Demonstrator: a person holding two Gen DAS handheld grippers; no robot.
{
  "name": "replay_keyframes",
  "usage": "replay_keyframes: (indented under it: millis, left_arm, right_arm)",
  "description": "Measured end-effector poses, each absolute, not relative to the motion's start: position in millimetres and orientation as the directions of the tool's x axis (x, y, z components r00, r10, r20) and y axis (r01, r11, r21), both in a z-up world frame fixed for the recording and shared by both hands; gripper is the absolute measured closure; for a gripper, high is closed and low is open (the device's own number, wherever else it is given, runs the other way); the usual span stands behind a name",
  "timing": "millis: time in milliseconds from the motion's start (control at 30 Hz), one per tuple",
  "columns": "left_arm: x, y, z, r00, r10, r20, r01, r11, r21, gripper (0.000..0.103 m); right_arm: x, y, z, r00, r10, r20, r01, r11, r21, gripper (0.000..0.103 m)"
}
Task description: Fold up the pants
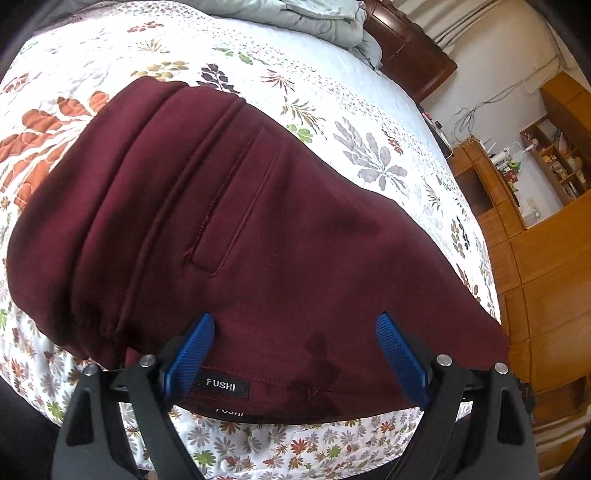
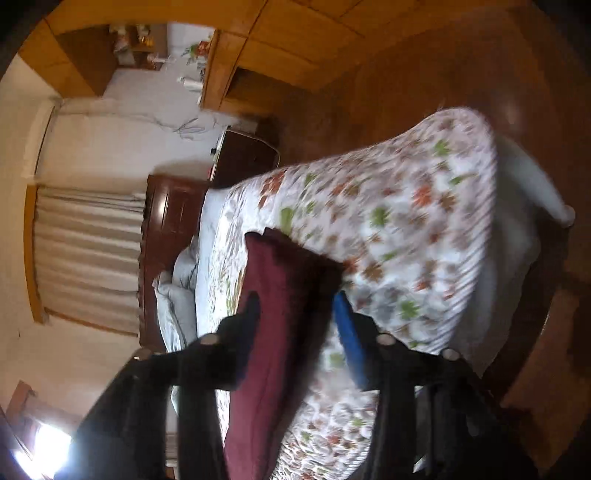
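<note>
Left gripper (image 1: 295,354): held wide apart over the near edge of the pants (image 1: 236,229); nothing is pinched, and the blue pads (image 1: 192,350) stand clear on either side of the cloth.
Label (image 1: 226,386): a black tag reading FUSHI is seen at the near hem, between the left gripper's fingers.
Pants: laid on the bed (image 1: 369,110) as a compact maroon stack, several layers deep, with a welt pocket (image 1: 236,206) uppermost.
Right gripper (image 2: 295,328): seen blurred and rolled sideways; its jaws are partly apart, with the pants' edge between them. Whether the cloth is pressed cannot be told.
Step in hand: the fold is judged nearly done; the stack appears to be released or tidied.
Next move: the edges would need to be squared and the layers pressed flat, or both grippers drawn back without dragging the top layer.
Surroundings: a grey duvet (image 1: 321,22) is bunched at the bed's far end; wooden shelves (image 1: 554,162) stand beside the bed.
Obstacles: none are seen on the quilt around the stack.
</note>
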State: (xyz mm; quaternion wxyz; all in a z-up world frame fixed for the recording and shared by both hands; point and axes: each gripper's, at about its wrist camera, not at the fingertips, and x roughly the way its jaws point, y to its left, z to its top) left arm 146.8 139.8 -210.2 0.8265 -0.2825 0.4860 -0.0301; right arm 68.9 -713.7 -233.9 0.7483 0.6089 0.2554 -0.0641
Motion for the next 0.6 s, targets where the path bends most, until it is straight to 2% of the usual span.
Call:
replay_keyframes:
  millis: [33, 67, 200, 300, 400, 500, 567, 600]
  left_arm:
    - [147.2, 138.5, -210.3, 0.525, -0.319, -0.789, -0.223, 0.843, -0.489, 0.013]
    - [147.5, 137.0, -210.3, 0.523, -0.313, -0.793, -0.222, 0.848, -0.481, 0.012]
    - [149.4, 137.9, -209.5, 0.516, -0.32, -0.794, -0.231, 0.841, -0.489, 0.011]
    - [148.7, 140.9, -209.7, 0.521, -0.334, -0.785, -0.234, 0.829, -0.508, 0.011]
    - [148.4, 139.5, -209.6, 0.522, -0.328, -0.787, -0.232, 0.833, -0.502, 0.011]
    - [148.5, 137.5, -209.5, 0.522, -0.319, -0.791, -0.235, 0.838, -0.493, 0.011]
    - [148.8, 137.2, -209.8, 0.524, -0.316, -0.791, -0.239, 0.837, -0.493, 0.011]
    - [148.9, 136.6, -209.9, 0.525, -0.314, -0.791, -0.239, 0.837, -0.492, 0.01]
  right_arm:
    - [69.3, -715.2, -237.8, 0.858, 0.232, -0.459, 0.407, 0.237, 0.882, 0.041]
    - [71.2, -715.4, -242.0, 0.855, 0.252, -0.453, 0.404, 0.224, 0.887, 0.038]
    - [83.2, -711.4, -249.1, 0.865, 0.3, -0.402, 0.349, 0.215, 0.912, 0.037]
    - [98.0, -708.8, -250.7, 0.861, 0.32, -0.397, 0.337, 0.227, 0.914, 0.037]
    - [105.7, -709.4, -244.7, 0.864, 0.339, -0.372, 0.301, 0.244, 0.922, 0.04]
    - [112.2, -709.3, -233.3, 0.883, 0.375, -0.283, 0.192, 0.261, 0.946, 0.043]
    - [115.5, -710.8, -244.7, 0.867, 0.393, -0.306, 0.218, 0.254, 0.943, 0.045]
    - [117.9, -710.8, -252.5, 0.86, 0.394, -0.323, 0.24, 0.246, 0.939, 0.05]
